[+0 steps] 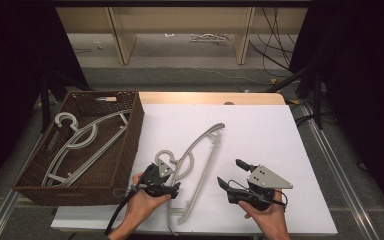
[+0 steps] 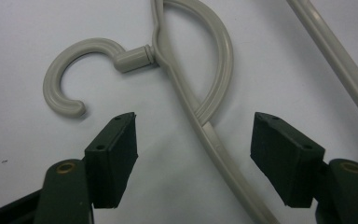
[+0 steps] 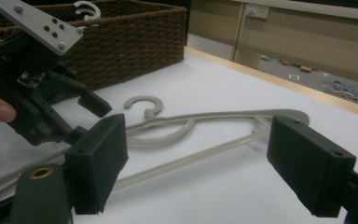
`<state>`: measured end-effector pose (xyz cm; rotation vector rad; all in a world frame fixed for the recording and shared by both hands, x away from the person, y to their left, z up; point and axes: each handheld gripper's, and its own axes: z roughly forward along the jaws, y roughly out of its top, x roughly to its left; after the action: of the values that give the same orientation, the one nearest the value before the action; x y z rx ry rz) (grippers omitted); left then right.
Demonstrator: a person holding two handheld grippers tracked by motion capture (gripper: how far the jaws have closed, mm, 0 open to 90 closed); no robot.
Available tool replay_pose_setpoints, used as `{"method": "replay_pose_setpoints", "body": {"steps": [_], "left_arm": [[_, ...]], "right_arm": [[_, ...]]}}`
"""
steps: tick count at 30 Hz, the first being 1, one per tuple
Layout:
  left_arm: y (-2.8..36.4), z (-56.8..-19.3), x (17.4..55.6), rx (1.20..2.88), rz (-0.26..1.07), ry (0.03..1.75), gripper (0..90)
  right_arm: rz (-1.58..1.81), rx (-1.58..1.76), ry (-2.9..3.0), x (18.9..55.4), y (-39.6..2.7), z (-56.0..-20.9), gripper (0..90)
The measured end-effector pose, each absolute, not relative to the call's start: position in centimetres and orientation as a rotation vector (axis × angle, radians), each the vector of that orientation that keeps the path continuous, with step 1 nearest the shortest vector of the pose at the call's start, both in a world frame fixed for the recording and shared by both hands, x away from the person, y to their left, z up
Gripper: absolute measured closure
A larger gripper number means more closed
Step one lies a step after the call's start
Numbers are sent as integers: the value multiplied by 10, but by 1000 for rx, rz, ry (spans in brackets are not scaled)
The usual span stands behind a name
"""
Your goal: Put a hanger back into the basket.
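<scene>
A grey plastic hanger (image 1: pixel 202 145) lies flat on the white table (image 1: pixel 260 135), its hook (image 2: pixel 65 84) toward the basket. My left gripper (image 1: pixel 172 182) hangs low over the hanger's neck. In the left gripper view its jaws (image 2: pixel 193 140) stand apart on either side of the hanger's arm (image 2: pixel 214 142), and the pads are clear of it. My right gripper (image 1: pixel 229 171) is open to the right of the hanger with nothing between its jaws. The right gripper view looks across at the hanger (image 3: pixel 223 114) and at the left gripper (image 3: pixel 86 119).
A brown wicker basket (image 1: pixel 130 135) stands at the table's left side with two or more grey hangers (image 1: pixel 80 140) in it. The basket's wall (image 3: pixel 130 37) rises just behind the left gripper. Black cables trail off the front edge.
</scene>
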<state>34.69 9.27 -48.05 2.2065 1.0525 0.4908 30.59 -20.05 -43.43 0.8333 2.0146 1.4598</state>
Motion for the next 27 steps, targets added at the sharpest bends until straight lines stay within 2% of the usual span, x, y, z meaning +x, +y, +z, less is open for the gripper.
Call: {"method": "replay_pose_setpoints", "body": {"steps": [3,9,12,13,16,24,27], "left_arm": [[94,-482,353,2216,449,1070,309],[90,-483,356,2298,397,1044,394],[89,-481,359,2330,368,1012,465],[89,-481,360,2332,346,1014,515],[92,-480,365,2340,286,1011,521],[96,-475,379,2388,214,1004,638],[95,-475,381,2400,205,1011,639]], "right_arm": [[1452,827,2016,307,-200,-435,212],[1448,842,2021,305,-199,-434,213],[1452,831,2017,305,-199,-434,213],[1448,851,2042,304,-199,-434,213],[1450,847,2045,304,-199,-434,215],[1459,836,2052,304,-197,-435,216],[1454,819,2032,305,-197,-435,217]]}}
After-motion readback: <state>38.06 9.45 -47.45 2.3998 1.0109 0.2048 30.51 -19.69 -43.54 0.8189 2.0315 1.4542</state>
